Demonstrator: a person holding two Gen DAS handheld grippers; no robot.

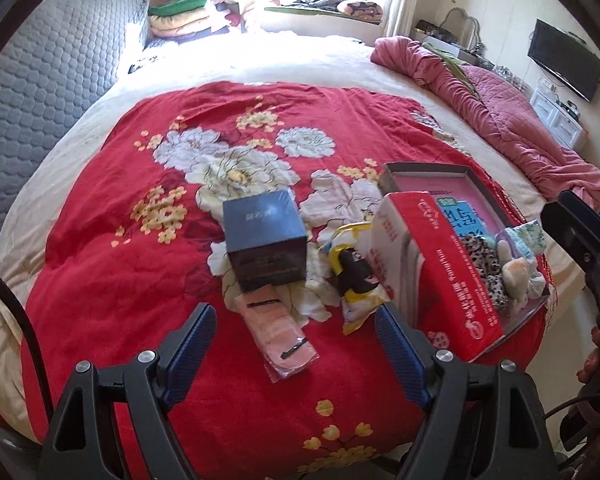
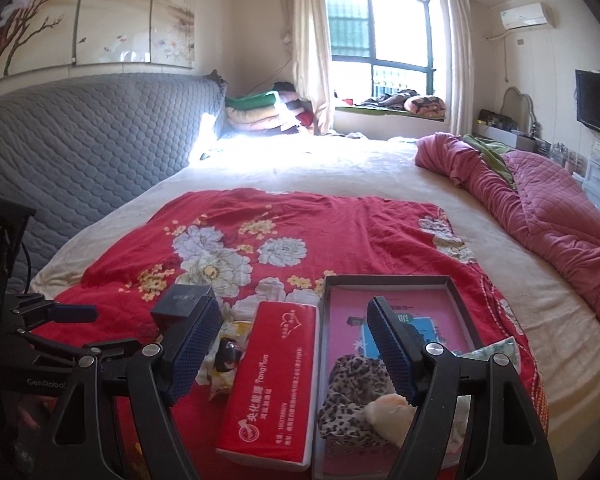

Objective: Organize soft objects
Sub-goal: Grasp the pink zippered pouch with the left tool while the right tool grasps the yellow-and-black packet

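Observation:
On the red floral quilt [image 1: 120, 260] lie a pink flat packet [image 1: 280, 336], a black box [image 1: 264, 240], a yellow-white packet [image 1: 352, 280] and a red tissue pack [image 1: 440, 272]. Behind the pack stands a shallow box [image 1: 440, 172] with a pink bottom. It holds a leopard-print cloth [image 1: 484, 264], a pale plush [image 1: 516, 272] and a small green-white pouch [image 1: 528, 236]. My left gripper [image 1: 298, 340] hovers open over the pink packet. My right gripper [image 2: 296, 344] is open and empty above the tissue pack [image 2: 272, 380], by the box [image 2: 388, 284] and cloth [image 2: 352, 384].
The bed [image 2: 340, 168] is cream, with a grey padded headboard [image 2: 80, 140] on the left. A bunched pink quilt [image 2: 540, 208] lies along its right side. Folded blankets [image 2: 260, 114] are stacked by the window. A TV [image 2: 598, 104] and a white dresser stand at the right wall.

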